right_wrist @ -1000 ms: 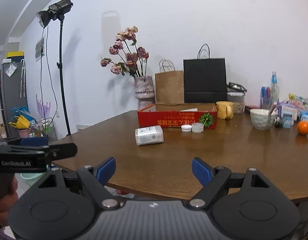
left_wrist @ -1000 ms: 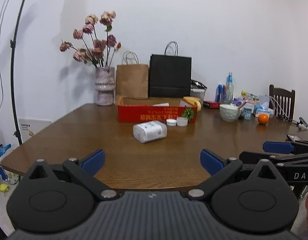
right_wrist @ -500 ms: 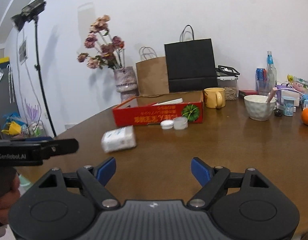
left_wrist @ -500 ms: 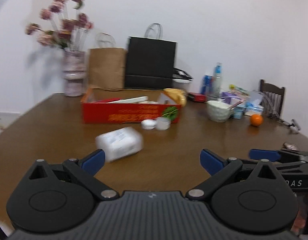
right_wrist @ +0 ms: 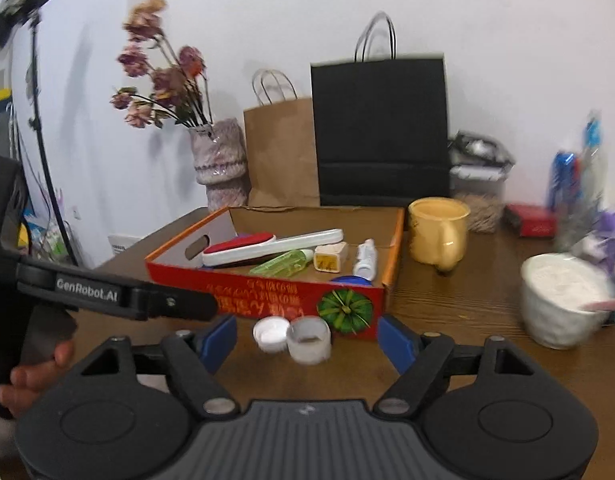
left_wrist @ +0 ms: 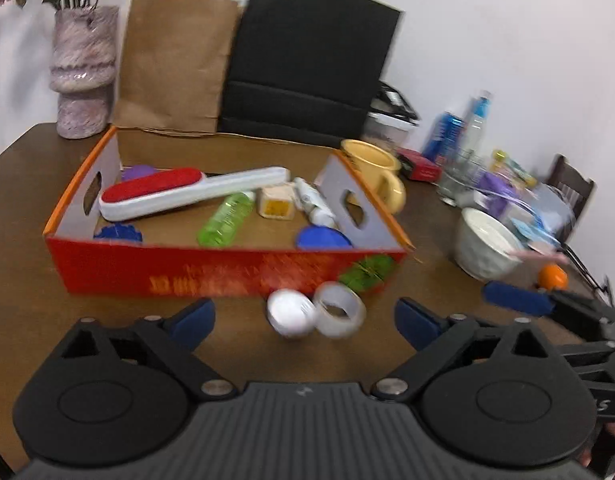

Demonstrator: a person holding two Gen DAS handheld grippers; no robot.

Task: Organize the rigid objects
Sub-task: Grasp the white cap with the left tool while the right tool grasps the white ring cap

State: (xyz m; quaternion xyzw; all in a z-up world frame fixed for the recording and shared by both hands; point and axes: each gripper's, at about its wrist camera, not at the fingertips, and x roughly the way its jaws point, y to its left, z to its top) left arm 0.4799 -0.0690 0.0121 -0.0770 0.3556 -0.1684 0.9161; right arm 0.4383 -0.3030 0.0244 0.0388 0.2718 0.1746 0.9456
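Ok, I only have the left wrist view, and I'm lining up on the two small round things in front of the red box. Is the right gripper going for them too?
Observer: Looks so. In the right wrist view the white lid and the clear tub show between the fingers of the right gripper. Its jaws are closing and neither pad touches them.
Operator: Anything off to my left that I can't see?
Observer: Yes, a black light stand rises at the far left of that view.
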